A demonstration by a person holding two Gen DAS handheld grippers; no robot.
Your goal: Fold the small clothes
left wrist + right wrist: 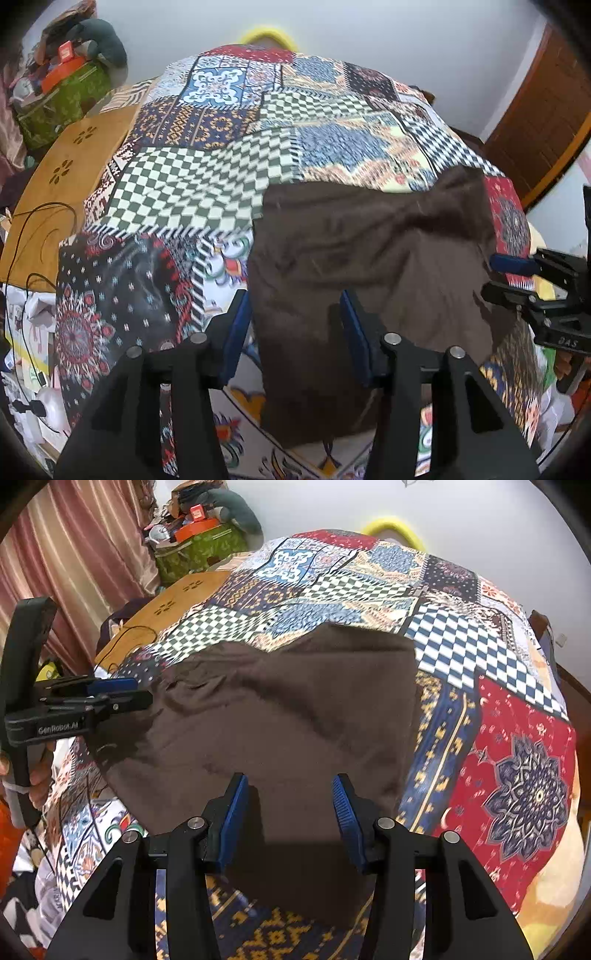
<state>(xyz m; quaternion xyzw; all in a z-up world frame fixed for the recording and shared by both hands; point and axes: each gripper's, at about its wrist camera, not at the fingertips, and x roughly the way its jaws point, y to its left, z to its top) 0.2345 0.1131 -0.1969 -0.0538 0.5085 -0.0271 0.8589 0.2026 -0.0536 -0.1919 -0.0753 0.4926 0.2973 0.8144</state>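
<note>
A dark brown garment (pixel 288 709) lies spread on a patchwork cloth (pixel 509 760); it also shows in the left wrist view (pixel 369 266). My left gripper (pixel 295 310) is open, its blue pads astride the garment's left edge, just above it. It shows from the side in the right wrist view (pixel 136 692), at the garment's left edge. My right gripper (pixel 288 797) is open and empty over the garment's near part. It shows in the left wrist view (pixel 495 275) at the garment's right edge.
A wooden table (pixel 70 162) with black cables stands left of the patchwork cloth. A green box (pixel 199 550) with clutter stands at the back left by pink curtains (pixel 74 565). A yellow ring (pixel 391 528) peeks behind the far edge. A wooden door (pixel 543 110) is at the right.
</note>
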